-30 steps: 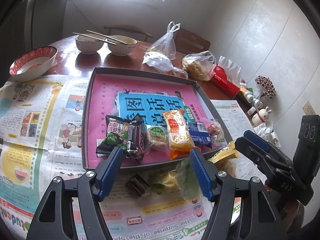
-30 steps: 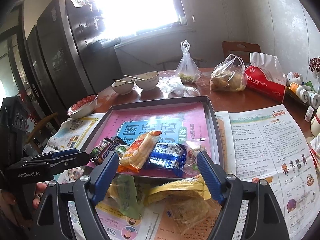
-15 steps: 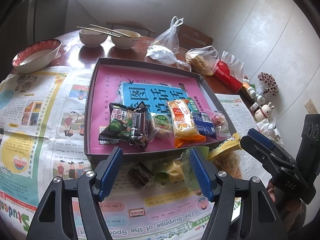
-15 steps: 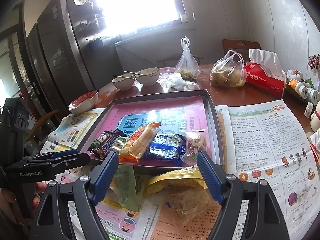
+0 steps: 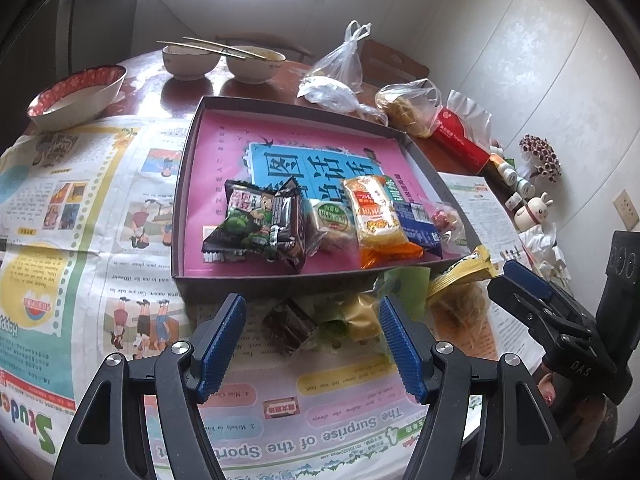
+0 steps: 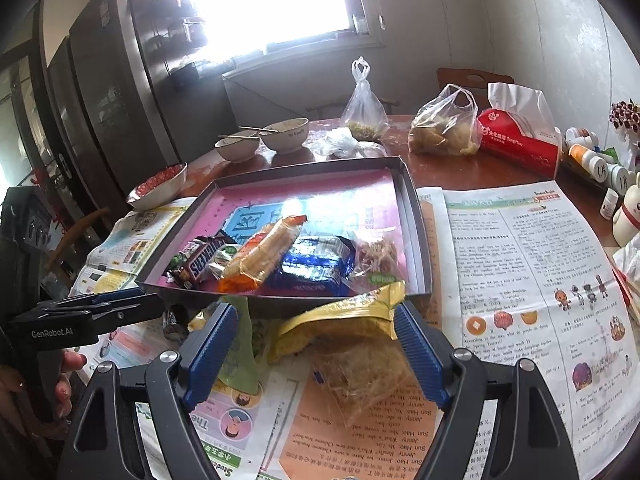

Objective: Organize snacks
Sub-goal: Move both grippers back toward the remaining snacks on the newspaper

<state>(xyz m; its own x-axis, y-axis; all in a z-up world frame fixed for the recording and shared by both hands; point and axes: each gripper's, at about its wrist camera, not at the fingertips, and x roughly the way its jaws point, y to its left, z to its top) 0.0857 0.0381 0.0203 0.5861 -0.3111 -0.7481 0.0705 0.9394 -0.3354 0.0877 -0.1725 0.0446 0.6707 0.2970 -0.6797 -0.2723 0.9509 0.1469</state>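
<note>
I am seeing a shallow grey tray [image 5: 188, 184] with a pink printed liner lying flat on the newspaper. A row of snacks is lying along its near edge: a dark green-and-black packet [image 5: 248, 224], a Snickers bar [image 6: 202, 262] overlapping it, a small green-labelled cake [image 5: 330, 220], an orange-ended wafer pack [image 5: 376, 216], a blue biscuit pack [image 6: 316, 266] and a clear sweet bag [image 6: 378, 254]. Outside the tray, just beside its front wall, a dark brown wrapped sweet [image 5: 288, 324], a green wrapper [image 6: 240, 356] and a yellow-topped clear bag [image 6: 352, 344] are lying loose.
</note>
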